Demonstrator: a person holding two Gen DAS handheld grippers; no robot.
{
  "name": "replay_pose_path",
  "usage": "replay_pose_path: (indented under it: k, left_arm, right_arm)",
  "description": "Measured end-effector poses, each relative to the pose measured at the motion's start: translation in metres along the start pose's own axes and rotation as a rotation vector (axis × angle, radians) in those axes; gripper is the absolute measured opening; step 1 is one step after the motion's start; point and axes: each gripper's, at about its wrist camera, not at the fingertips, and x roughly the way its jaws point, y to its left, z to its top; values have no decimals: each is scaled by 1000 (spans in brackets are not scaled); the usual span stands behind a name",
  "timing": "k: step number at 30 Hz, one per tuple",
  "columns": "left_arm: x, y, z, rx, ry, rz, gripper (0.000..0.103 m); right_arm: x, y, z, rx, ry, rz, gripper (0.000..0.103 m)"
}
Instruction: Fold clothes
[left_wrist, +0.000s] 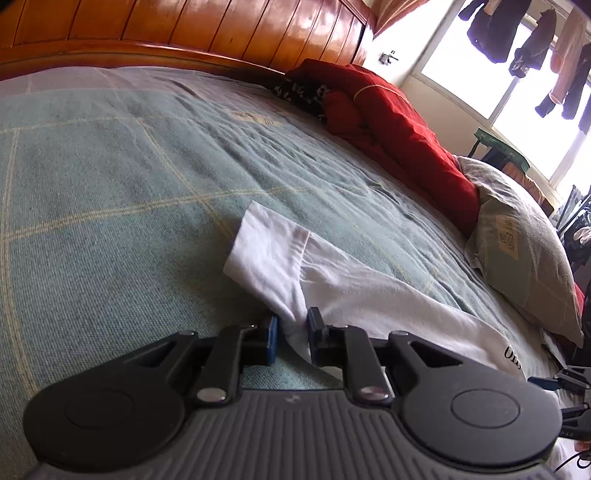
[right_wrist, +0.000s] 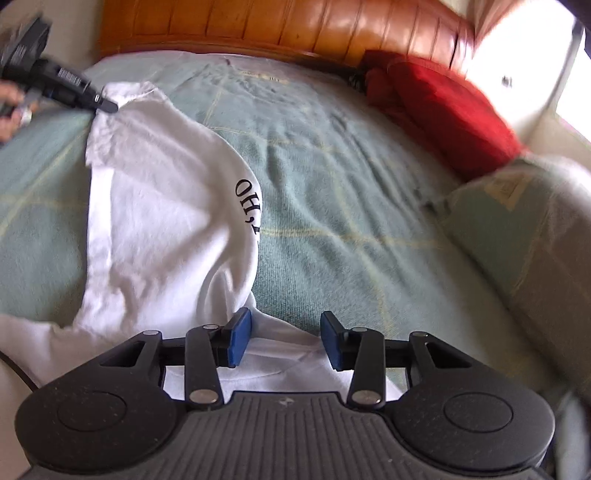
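We see a green bedspread (left_wrist: 110, 192) with pale yellow grid lines stretching from the left edge, backed by a glossy wooden headboard (left_wrist: 184, 26). On it lies the white T-shirt (right_wrist: 159, 206), spread toward the left of the bed in the right wrist view, with one sleeve (left_wrist: 266, 254) pointing away from us. The left gripper (left_wrist: 292, 325) has its blue pads drawn close together and pinching a bunched fold of the shirt near that sleeve; in the right wrist view we see the same gripper at the upper left (right_wrist: 110, 108), its tip on the shirt's far corner, with a hand (right_wrist: 11, 110) behind it.

Black lettering on the shirt reads "OH," (right_wrist: 248, 201), set sideways along a rounded fold; the rest curls out of sight. The right gripper (right_wrist: 284, 339) has its jaws spread apart over the shirt's near edge, the pads not pressing the cloth.

Further right, a red quilt (left_wrist: 399, 129) is heaped by the headboard, with a black-and-white patterned cloth (left_wrist: 303, 92) tucked at its end. A pillow (left_wrist: 524, 243) carries a printed patch whose words we cannot make out. Dark clothes (left_wrist: 517, 40) hang at the bright window.
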Motion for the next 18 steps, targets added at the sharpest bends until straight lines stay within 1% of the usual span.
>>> replay_pose_path:
  k: [1, 2, 3, 4, 6, 7, 10, 12, 13, 16, 17, 18]
  left_arm:
    - [0, 0, -1, 0, -1, -2, 16]
    - [0, 0, -1, -1, -2, -3, 16]
    - [0, 1, -1, -2, -3, -4, 16]
    - [-1, 1, -1, -5, -5, -4, 16]
    - [-1, 0, -1, -10, -11, -2, 14]
    - [-2, -1, 0, -8, -12, 0, 13]
    - [-4, -4, 5, -15, -21, -12, 11]
    - [-4, -4, 9, -20, -30, -21, 11]
    - [-5, -5, 11, -21, -35, -23, 11]
    - [-4, -6, 17, -22, -47, -23, 11]
    - [-4, -6, 18, -21, -49, -25, 11]
    - [-5, -7, 20, -17, -54, -25, 11]
  right_arm:
    - [1, -4, 2, 17, 12, 31, 37]
    - [1, -4, 2, 13, 16, 40, 34]
    - [1, -2, 2, 6, 15, 55, 19]
    - [0, 1, 3, 5, 12, 65, 7]
    - [-1, 7, 3, -20, -4, 30, 3]
    - [-1, 4, 5, 6, -20, 16, 3]
    - [-3, -14, 13, 110, -87, -85, 3]
    - [-2, -31, 17, 212, -110, -98, 3]
    - [-1, -36, 18, 242, -115, -102, 3]
    - [5, -41, 17, 291, -82, -140, 4]
    - [1, -44, 16, 310, -92, -154, 5]
    - [-3, -47, 15, 330, -103, -169, 8]
